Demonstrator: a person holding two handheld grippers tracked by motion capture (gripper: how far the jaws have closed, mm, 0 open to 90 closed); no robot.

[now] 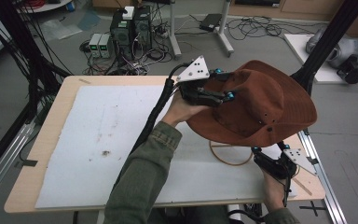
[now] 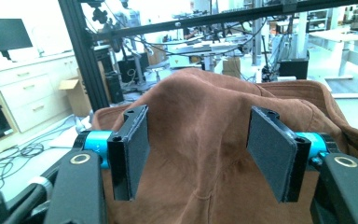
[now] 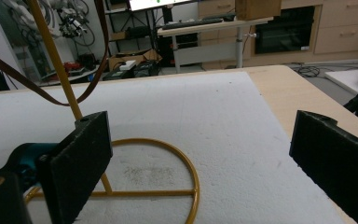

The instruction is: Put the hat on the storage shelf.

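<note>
One brown hat (image 1: 256, 102); one yellow wire stand (image 3: 121, 186); two hand-held grippers; one white foam sheet (image 1: 102, 135).

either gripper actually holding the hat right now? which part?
Neither. Left gripper is open, pads either side of the hat crown without pressing. Right gripper is open beside the stand.

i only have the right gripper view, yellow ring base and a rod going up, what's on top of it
Observer: A brown hat sits over the top of the stand, seen from the high view.
Operator: is the left gripper holding it
Observer: No. The left gripper has its pads either side of the hat's crown with gaps showing, so it is open.
Operator: and where's my right gripper on the table
Observer: The right gripper sits low at the near right of the white foam sheet, just under the hat's brim beside the stand's base, jaws open.
</note>
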